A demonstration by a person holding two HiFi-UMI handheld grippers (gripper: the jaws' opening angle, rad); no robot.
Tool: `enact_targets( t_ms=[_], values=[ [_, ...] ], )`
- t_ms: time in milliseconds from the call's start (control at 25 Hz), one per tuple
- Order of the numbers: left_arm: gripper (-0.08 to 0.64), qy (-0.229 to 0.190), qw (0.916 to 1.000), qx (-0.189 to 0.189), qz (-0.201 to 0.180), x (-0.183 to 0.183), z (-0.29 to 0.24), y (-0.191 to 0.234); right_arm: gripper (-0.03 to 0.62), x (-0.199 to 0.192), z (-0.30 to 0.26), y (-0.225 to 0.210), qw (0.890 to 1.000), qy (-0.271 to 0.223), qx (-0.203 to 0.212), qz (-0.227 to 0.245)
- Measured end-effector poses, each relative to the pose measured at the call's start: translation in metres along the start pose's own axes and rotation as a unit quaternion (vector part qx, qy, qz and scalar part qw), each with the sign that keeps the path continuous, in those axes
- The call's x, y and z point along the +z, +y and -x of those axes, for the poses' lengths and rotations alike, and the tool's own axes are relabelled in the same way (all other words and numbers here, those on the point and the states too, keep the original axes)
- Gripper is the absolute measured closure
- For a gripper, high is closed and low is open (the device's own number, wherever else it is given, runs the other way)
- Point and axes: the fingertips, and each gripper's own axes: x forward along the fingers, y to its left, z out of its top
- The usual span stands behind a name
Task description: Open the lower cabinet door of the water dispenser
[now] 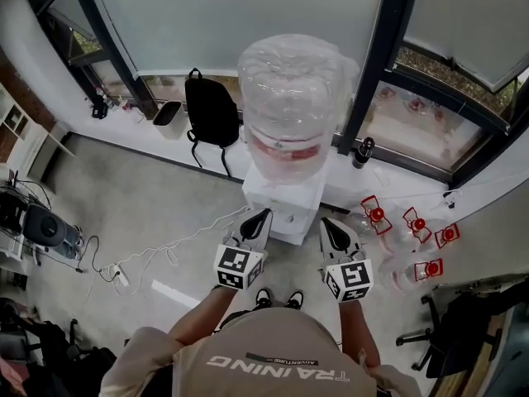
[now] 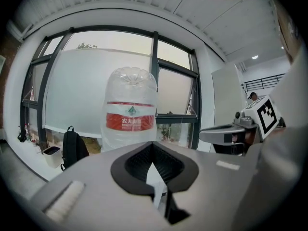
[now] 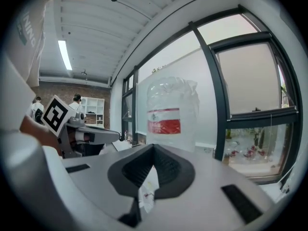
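Water dispenser [image 1: 285,209] w/ big bottle [image 1: 293,106] on top stands on the floor right ahead of you; its lower door can't be made out from above. Your left gripper [image 1: 264,214] & right gripper [image 1: 326,224] hover near its front, both jaws closed, empty.

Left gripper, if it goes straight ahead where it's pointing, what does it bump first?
Probably the big water bottle on the white dispenser; the left gripper points at it, though depth is unclear.
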Motion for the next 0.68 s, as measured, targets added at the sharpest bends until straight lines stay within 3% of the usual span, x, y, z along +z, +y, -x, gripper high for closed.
enact_targets(
  t_ms=[320,680],
  values=[
    [0.552,-0.011,0.9998,0.0,-0.014,0.003,0.009,0.001,0.581,0.001,0.007,0.003,1.0,-0.001,-0.01,0.002],
    [0.552,-0.02,0.9997,-0.016,-0.005,0.01,0.003,0.0,0.581,0.004,0.01,0.0,1.0,-0.001,-0.026,0.01]
  ],
)
